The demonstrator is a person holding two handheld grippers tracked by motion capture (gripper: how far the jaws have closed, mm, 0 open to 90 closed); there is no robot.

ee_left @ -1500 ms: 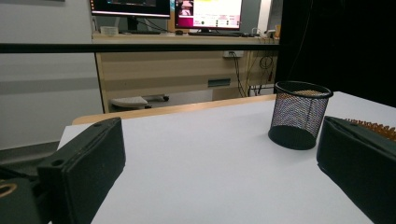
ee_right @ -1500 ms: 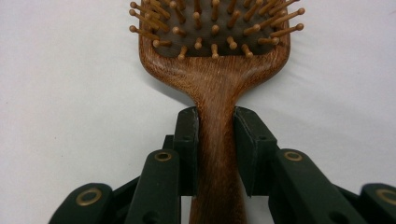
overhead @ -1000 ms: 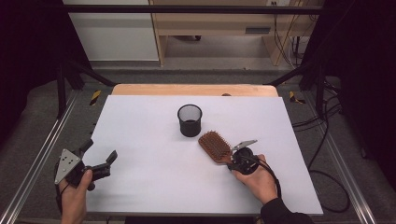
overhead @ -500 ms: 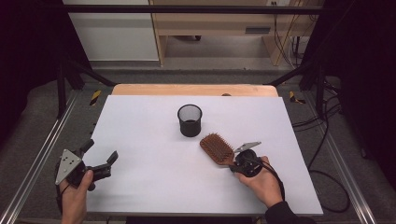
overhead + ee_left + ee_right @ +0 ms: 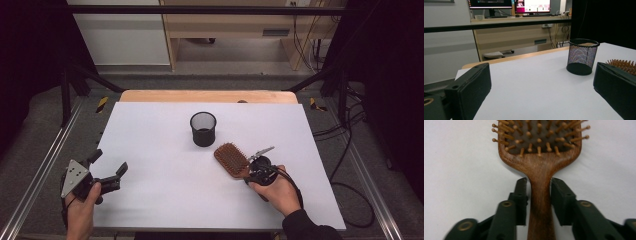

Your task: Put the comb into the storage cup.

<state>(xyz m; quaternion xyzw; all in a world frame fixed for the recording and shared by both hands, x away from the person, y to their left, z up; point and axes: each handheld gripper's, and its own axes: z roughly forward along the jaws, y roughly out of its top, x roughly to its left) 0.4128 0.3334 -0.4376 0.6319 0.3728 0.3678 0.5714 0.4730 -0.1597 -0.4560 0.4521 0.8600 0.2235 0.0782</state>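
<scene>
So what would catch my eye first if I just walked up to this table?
Probably the wooden hairbrush lying bristles-up on the white table, right of centre, with the right claw closed around its handle. Just behind it, near the middle, stands a black mesh cup. At the near left edge, the left claw is held wide open with nothing between its jaws.

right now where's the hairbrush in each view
High view: hairbrush right of centre, just below the mesh cup.
Left gripper view: its bristles peek over the right-hand jaw, right of the cup.
Right gripper view: top centre, handle between the jaws.
Shared landmark: the white table.
</scene>
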